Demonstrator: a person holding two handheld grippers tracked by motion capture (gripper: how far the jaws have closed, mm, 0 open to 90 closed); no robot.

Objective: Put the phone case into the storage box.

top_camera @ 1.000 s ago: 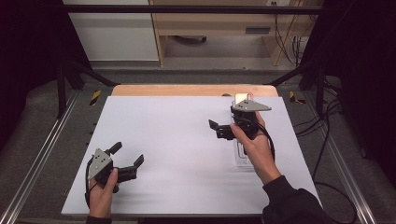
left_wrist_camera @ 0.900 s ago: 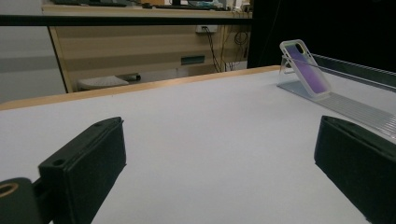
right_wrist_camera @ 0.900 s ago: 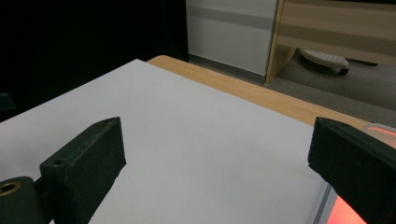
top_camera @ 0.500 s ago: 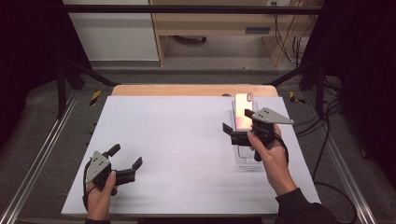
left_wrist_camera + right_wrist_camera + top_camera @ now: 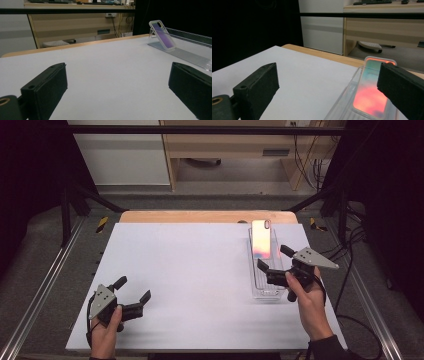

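Phone [image 5: 261, 240] sits propped at a tilt on the far end of a clear ribbed stand [image 5: 264, 281], near the table's [image 5: 190, 270] right edge, toward the far right corner. Screen faces up and toward the person, glowing orange-pink; the tilt likely keeps it readable and gives a claw room to get at its long edges.

Right claw [image 5: 272, 260] hovers at the near half of the stand, jaws wide apart, gripping nothing. From the right gripper view the phone [image 5: 372, 87] lies ahead, partly behind one jaw, so the opening looks lined up to straddle it. My read: approach for a pick, not yet closed.

Left claw [image 5: 134, 290] rests low near the near left corner, also spread wide and empty. It's well apart from the phone [image 5: 162, 35], probably parked clear of the right arm's work.
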